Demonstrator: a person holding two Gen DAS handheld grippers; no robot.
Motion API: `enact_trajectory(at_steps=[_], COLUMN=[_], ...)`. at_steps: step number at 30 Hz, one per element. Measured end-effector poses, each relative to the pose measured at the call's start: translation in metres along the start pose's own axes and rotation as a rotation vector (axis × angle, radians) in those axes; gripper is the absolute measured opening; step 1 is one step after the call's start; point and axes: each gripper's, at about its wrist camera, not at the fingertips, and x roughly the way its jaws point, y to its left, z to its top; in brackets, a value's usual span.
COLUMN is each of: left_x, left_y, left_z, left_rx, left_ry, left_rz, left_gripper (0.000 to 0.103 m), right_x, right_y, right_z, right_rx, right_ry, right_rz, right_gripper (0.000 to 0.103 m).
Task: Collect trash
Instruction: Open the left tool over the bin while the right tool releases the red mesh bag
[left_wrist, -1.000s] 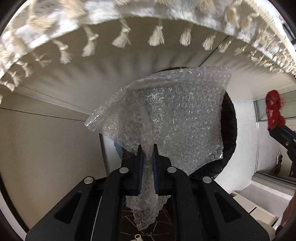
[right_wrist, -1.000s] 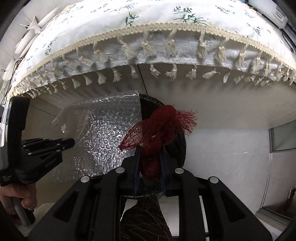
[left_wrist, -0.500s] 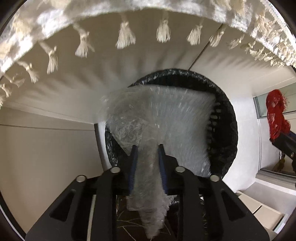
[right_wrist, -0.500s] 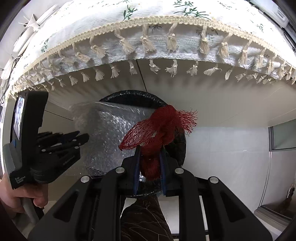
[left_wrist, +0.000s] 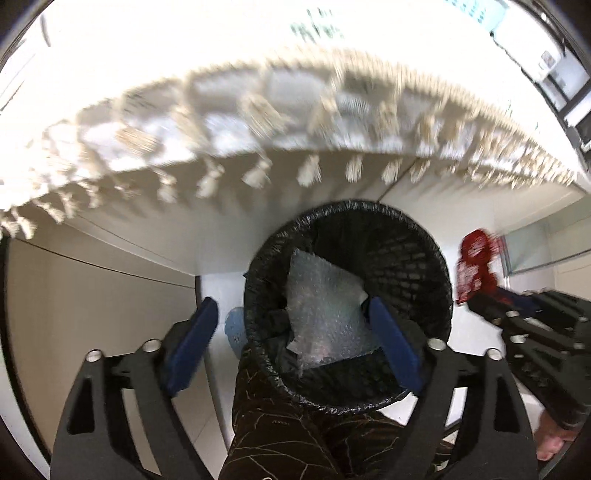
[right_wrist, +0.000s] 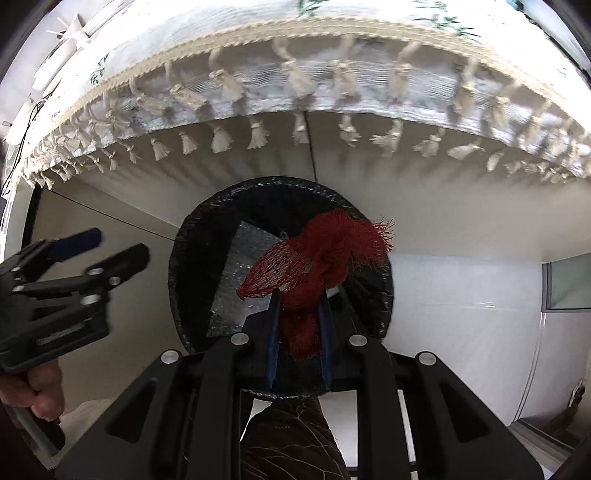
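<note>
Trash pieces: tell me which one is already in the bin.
The bubble wrap lies loose inside the black bin, free of the open left tool. The red mesh netting is clamped in the right tool.

1. One black bin (left_wrist: 417, 258), lined with a dark bag.
2. One sheet of bubble wrap (left_wrist: 325, 306), lying inside the bin.
3. One bundle of red mesh netting (right_wrist: 325, 266).
4. Two hand-held grippers: the left hand-held gripper (left_wrist: 291, 332) and the right hand-held gripper (right_wrist: 297, 317).
5. One tasselled white cloth (right_wrist: 332, 81) hanging over the surface's edge.
</note>
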Motion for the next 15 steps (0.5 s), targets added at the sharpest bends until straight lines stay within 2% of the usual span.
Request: enact_trajectory(at_steps=[3, 15], left_x=[-0.014, -0.009], left_y=[0.006, 0.024], left_z=[0.002, -0.003], left_rx=[-0.017, -0.067], left_ry=[-0.026, -0.001], left_rz=[0.002, 0.011], left_gripper=[0.097, 0.097], right_x=[0.006, 0.022], right_y=[0.007, 0.020], right_z=[0.003, 0.011], right_rx=[-0.011, -0.027], right_ry=[0.004, 0.013], right_rz=[0.010, 0.024], right_gripper=[0.017, 0.022])
